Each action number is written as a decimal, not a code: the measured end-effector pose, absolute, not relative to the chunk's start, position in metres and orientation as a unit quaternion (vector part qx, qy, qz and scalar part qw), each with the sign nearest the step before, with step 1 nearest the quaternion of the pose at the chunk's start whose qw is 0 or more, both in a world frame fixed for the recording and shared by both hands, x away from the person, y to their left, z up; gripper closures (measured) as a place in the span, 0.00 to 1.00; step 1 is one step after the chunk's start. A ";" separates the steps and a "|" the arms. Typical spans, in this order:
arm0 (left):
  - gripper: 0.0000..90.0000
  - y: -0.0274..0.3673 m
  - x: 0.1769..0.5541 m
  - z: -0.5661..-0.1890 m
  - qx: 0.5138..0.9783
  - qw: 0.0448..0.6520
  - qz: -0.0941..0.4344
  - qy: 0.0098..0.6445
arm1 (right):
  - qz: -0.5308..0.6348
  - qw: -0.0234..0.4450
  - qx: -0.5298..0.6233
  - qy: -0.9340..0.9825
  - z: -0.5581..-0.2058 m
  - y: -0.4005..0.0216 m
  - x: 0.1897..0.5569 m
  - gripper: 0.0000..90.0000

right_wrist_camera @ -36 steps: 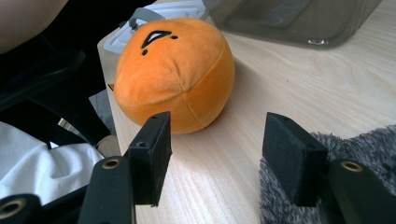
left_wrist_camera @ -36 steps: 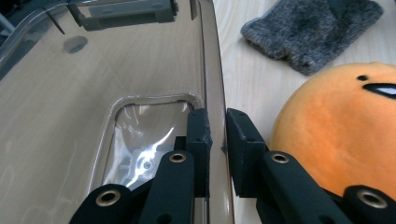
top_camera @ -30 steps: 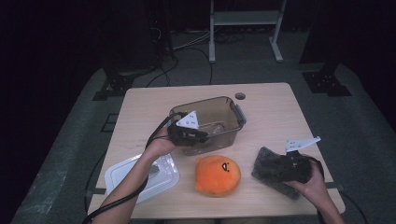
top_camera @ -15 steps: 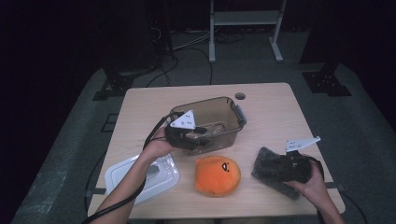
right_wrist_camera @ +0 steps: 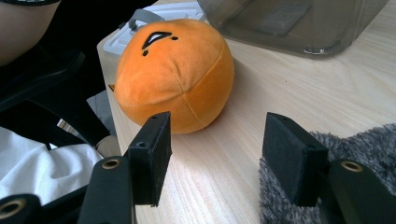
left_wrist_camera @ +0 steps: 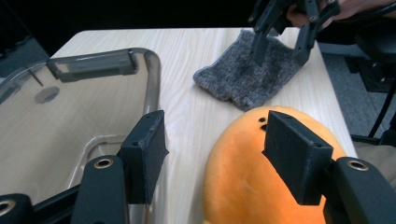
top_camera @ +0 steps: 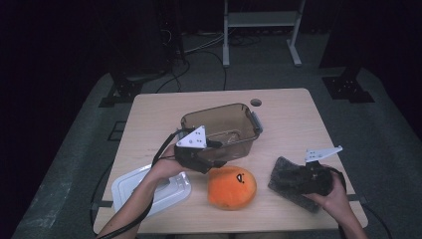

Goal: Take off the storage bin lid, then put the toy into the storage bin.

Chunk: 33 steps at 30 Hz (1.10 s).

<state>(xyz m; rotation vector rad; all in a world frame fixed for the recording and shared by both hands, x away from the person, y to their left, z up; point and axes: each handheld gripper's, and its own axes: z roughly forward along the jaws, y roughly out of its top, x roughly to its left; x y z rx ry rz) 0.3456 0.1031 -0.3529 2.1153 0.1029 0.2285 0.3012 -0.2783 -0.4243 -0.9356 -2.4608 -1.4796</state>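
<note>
High view. The left gripper (top_camera: pixel 211 152) sits at the near rim of the clear brown container (top_camera: pixel 234 117), between it and the orange plush toy (top_camera: pixel 231 186); a white lid (top_camera: pixel 149 191) lies at the near left of the table (top_camera: pixel 293 119). The right gripper (top_camera: pixel 298 179) rests over the grey cloth (top_camera: pixel 286 172) at the near right.

Left gripper view. The jaws have just been opening and stand about half apart with nothing gripped: one pad lies before the container wall (left_wrist_camera: pixel 154 74), the other over the plush toy (left_wrist_camera: pixel 247 186). The toy is just beside the container, on bare wood. The likely step is to take the toy and place it in the container; to do this well, the gripper should shift sideways until both pads straddle the toy's widest part, then close gently, since the plush will probably compress and may slip.

Right gripper view. The right jaws stand fairly wide and hold nothing; one pad hangs above the cloth (right_wrist_camera: pixel 364 140), with the toy (right_wrist_camera: pixel 175 70) beyond. This hand is best kept clear of the left gripper's path.
</note>
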 end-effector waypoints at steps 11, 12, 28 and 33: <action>0.38 0.098 0.332 -0.359 0.867 0.492 0.077 0.027 | -0.491 0.059 -0.309 -0.813 -0.423 -0.279 0.299 0.45; 0.37 0.096 0.330 -0.360 0.867 0.492 0.075 0.025 | -0.492 0.059 -0.310 -0.811 -0.423 -0.280 0.299 0.45; 0.35 0.081 0.315 -0.395 0.877 0.479 0.043 0.013 | -0.490 0.062 -0.306 -0.814 -0.424 -0.277 0.303 0.45; 0.38 0.077 0.316 -0.401 0.883 0.468 0.037 0.015 | -0.490 0.063 -0.305 -0.814 -0.424 -0.277 0.302 0.45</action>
